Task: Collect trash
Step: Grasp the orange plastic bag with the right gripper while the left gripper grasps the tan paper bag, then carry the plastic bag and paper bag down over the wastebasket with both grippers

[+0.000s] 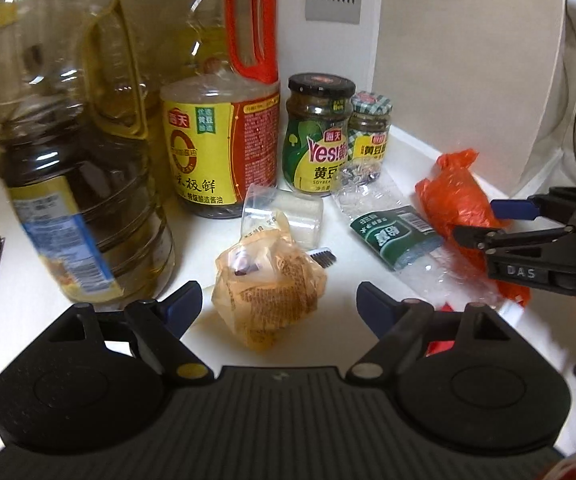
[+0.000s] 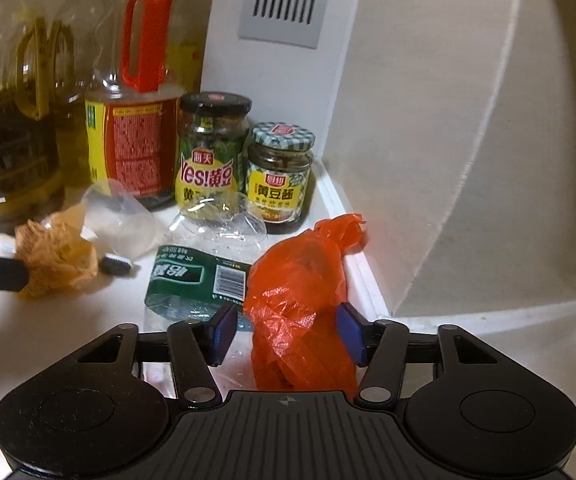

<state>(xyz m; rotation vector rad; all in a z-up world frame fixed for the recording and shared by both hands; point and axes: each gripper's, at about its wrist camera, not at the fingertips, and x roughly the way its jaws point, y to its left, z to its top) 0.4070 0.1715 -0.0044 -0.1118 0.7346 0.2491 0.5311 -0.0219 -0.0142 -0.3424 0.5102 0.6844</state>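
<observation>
white counter [image 1: 352, 312] is crowding trash before far jars. left gripper [image 1: 279, 302] is straddling the crumpled yellow wrapper [image 1: 271, 300], jaws apart; right gripper [image 2: 285, 334] is bracketing the orange bag [image 2: 300, 300], not yet clamping.

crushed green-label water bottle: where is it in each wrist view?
Left wrist: crushed water bottle lies right of centre, left of the orange plastic bag.
Right wrist: bottle lies centre-left, just above the right gripper's left finger.
Shared landmark: checked-lid jar behind it.
</observation>
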